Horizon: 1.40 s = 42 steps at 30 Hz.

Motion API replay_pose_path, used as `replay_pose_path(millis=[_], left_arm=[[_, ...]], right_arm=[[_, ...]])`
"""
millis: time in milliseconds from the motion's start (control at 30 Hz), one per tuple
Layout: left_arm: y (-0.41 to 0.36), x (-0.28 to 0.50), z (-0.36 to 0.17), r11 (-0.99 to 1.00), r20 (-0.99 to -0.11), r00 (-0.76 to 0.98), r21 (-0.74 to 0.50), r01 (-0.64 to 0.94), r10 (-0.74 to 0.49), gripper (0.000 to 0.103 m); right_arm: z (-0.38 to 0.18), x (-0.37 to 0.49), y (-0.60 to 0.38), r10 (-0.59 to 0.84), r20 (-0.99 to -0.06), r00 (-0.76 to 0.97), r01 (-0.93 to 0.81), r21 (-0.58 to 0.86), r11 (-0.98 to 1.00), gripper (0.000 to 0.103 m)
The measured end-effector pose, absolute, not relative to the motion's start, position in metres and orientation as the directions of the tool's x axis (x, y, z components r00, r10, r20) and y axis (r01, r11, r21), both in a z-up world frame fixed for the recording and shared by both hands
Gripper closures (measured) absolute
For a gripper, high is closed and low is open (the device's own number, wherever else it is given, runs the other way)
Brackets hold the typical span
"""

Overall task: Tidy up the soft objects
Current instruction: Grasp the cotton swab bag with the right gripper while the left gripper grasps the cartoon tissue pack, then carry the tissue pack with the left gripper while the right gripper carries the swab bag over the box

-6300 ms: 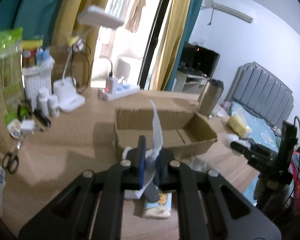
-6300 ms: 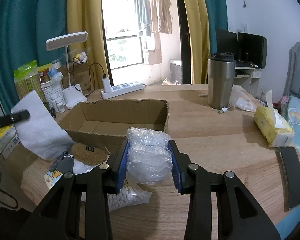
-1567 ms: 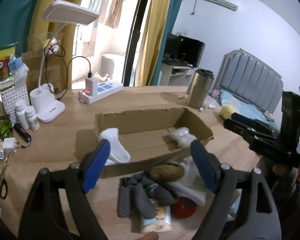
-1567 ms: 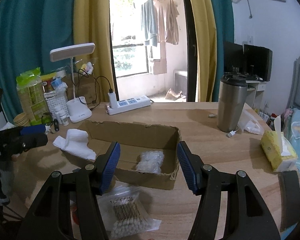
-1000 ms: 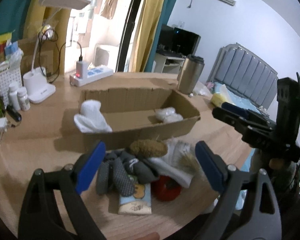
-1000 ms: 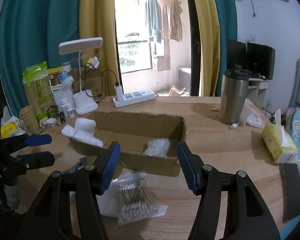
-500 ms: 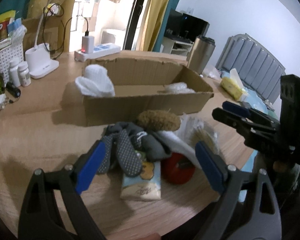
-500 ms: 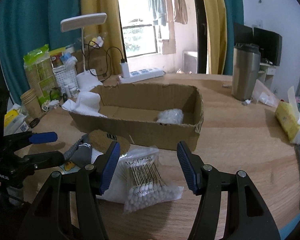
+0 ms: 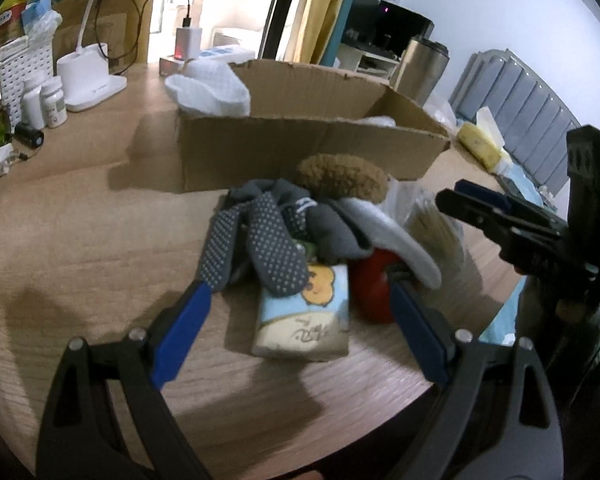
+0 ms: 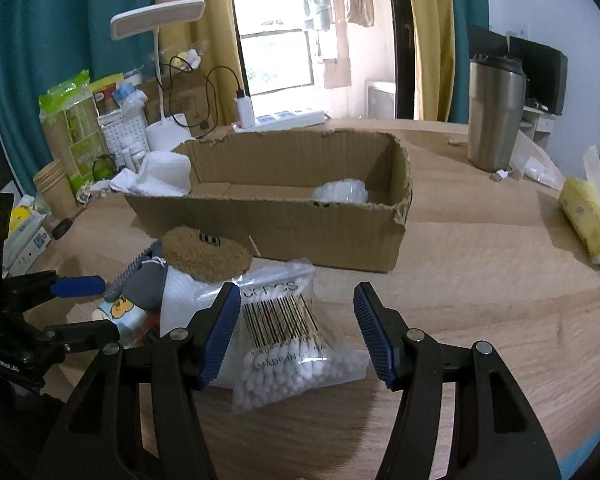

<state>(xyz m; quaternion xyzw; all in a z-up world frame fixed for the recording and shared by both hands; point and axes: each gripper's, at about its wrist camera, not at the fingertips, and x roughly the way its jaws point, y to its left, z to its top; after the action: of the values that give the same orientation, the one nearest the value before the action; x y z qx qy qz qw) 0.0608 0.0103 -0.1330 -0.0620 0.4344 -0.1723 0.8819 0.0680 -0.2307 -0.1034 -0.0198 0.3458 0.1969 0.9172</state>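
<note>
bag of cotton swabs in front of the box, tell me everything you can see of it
The clear plastic zip bag of cotton swabs lies flat on the round wooden table, before the open brown cardboard box. White tips bunch at its near end; a barcode is printed on it. The open right gripper straddles it without touching.

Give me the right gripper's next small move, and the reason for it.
Probably lower the right gripper a little further and close on the bag of cotton swabs: its jaws stand open and empty, the bag lies between them, and the cardboard box has room.
</note>
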Motion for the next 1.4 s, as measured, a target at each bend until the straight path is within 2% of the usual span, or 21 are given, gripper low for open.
replay_pose_path(millis=[200,367,433,533,867,1200,1400], left_arm=[[0.009,0.059,-0.140,0.941,-0.768,0.549,-0.225,0.254,-0.331,0.012],[0.007,0.058,-0.141,0.943,-0.771,0.551,-0.200,0.267,-0.320,0.027],[0.005,0.057,-0.140,0.942,-0.772,0.551,-0.187,0.278,-0.316,0.043],[0.003,0.056,-0.140,0.939,-0.775,0.546,-0.179,0.294,-0.319,0.053],[-0.002,0.048,-0.127,0.921,-0.748,0.560,-0.183,0.343,-0.357,0.054],[0.004,0.039,-0.109,0.908,-0.699,0.595,-0.205,0.366,-0.398,0.054],[0.007,0.040,-0.097,0.905,-0.669,0.621,-0.208,0.372,-0.409,0.054]], right_arm=[[-0.110,0.070,-0.230,0.357,-0.657,0.664,-0.381,0.114,0.918,0.041],[-0.115,0.070,-0.229,0.360,-0.671,0.649,-0.385,0.118,0.915,0.041],[-0.117,0.071,-0.229,0.361,-0.676,0.643,-0.384,0.124,0.915,0.041],[-0.119,0.072,-0.230,0.370,-0.678,0.635,-0.384,0.139,0.913,0.041],[-0.126,0.074,-0.232,0.393,-0.687,0.612,-0.395,0.165,0.904,0.041],[-0.122,0.069,-0.234,0.417,-0.663,0.622,-0.413,0.174,0.894,0.061],[-0.119,0.068,-0.235,0.420,-0.654,0.629,-0.416,0.174,0.893,0.063]])
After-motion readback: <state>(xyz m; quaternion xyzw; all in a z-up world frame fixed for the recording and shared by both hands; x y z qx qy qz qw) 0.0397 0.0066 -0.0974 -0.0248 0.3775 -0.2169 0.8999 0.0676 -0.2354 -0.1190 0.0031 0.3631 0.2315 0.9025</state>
